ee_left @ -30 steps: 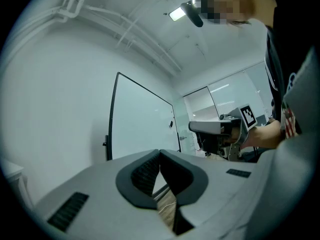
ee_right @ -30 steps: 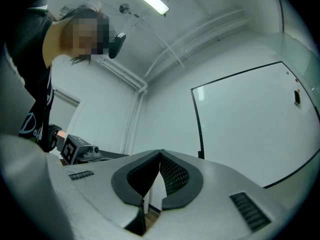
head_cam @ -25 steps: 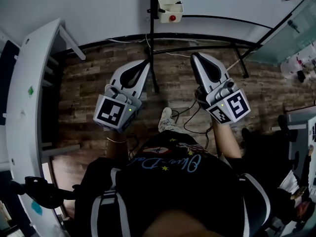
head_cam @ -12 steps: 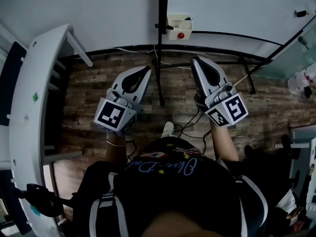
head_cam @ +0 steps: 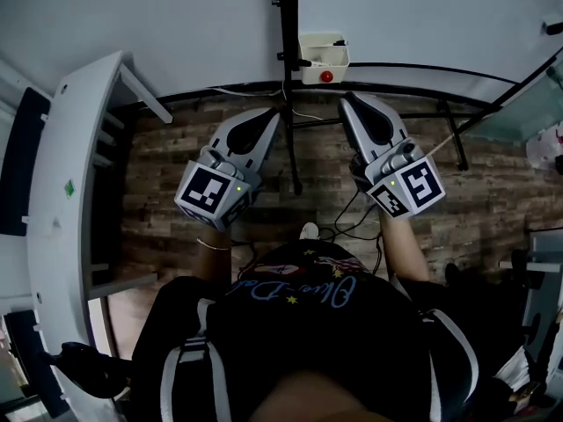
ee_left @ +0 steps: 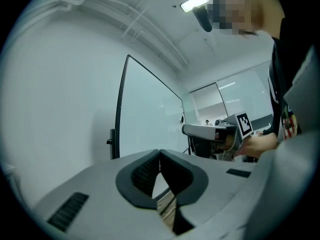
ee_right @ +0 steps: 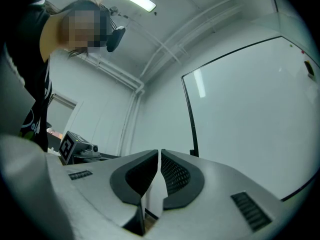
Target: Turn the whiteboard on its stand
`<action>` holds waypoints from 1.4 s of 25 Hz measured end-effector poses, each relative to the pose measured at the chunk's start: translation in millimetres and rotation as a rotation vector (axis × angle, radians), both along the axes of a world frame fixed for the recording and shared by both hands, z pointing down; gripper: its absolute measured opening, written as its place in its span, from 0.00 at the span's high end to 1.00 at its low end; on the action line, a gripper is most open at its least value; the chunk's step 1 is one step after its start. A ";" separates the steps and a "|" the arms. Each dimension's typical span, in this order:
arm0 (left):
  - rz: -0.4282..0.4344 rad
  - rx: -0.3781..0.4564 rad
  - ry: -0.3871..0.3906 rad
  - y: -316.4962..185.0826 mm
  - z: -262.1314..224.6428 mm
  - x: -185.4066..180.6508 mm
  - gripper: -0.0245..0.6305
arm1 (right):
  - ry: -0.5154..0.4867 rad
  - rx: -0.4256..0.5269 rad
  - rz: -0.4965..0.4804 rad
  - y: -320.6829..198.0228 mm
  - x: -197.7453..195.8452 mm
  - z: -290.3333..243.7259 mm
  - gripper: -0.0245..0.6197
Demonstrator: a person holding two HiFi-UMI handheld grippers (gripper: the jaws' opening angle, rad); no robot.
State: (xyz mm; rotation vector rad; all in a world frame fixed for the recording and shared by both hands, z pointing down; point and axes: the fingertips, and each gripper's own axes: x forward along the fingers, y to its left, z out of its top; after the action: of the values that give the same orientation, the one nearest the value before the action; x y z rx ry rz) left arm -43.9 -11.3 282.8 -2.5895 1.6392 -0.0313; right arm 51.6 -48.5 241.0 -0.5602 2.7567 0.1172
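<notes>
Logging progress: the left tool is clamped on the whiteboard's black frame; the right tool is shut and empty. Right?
No: the left gripper view shows the left tool shut on nothing, short of the whiteboard's frame. The right tool is shut and empty.

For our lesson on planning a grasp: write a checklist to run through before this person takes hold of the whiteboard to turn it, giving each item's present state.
1. Left gripper empty: ok, jaws together on nothing.
2. Right gripper empty: ok, jaws together on nothing.
3. Jaws apart to take the whiteboard: not ok, both shut.
4. Black side edge ahead, between the grippers: ok.
5. Floor clear: not ok, cables lie by the shoe.
6. Stand free to turn: cannot tell.
</notes>
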 end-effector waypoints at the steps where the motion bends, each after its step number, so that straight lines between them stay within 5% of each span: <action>1: -0.002 -0.001 -0.004 -6.2 -0.1 0.1 0.96 | 0.000 0.001 -0.001 -4.8 -0.5 0.1 0.90; 35: 0.013 -0.017 -0.012 -129.8 10.7 -18.7 0.93 | 0.006 0.001 0.068 -106.4 -4.3 0.1 0.92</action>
State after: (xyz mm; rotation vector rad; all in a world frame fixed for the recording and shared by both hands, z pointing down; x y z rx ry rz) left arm -62.7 -141.0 293.5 -2.6070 1.6253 -0.0601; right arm 47.3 -154.9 241.1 -0.6551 2.7436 0.1360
